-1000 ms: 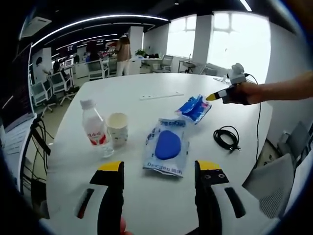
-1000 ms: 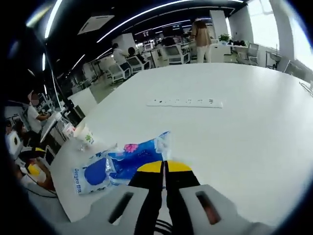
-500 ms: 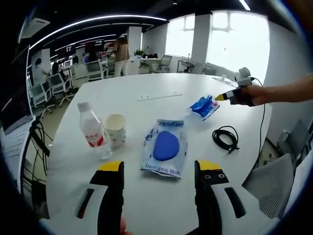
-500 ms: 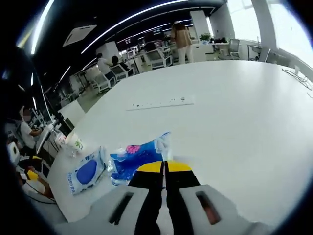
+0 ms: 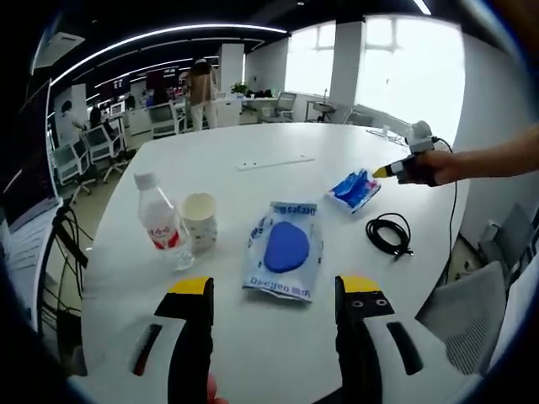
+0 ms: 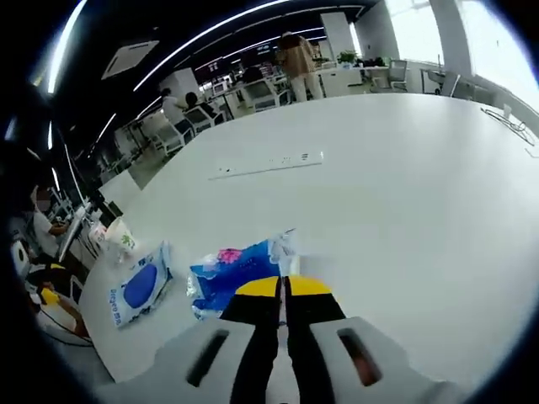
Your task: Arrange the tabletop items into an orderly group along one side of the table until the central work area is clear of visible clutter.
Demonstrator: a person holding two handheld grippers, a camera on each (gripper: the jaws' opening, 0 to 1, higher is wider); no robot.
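Right gripper (image 6: 283,288) clamped on blue packet (image 6: 232,273); left gripper (image 5: 274,288) apart, black cable (image 5: 389,235) beside.

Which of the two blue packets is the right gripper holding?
The smaller crumpled blue packet, clamped in the right gripper. The larger flat packet lies free beside the paper cup.

An open-plan office: beyond the left gripper (image 5: 274,311), a large white meeting table (image 5: 253,370) gives way to rows of desks with swivel chairs (image 5: 105,139) and monitors, lit by long ceiling light strips (image 5: 160,34). Tall windows (image 5: 404,71) stand far ahead to the right; a person (image 6: 296,57) stands among distant workstations.
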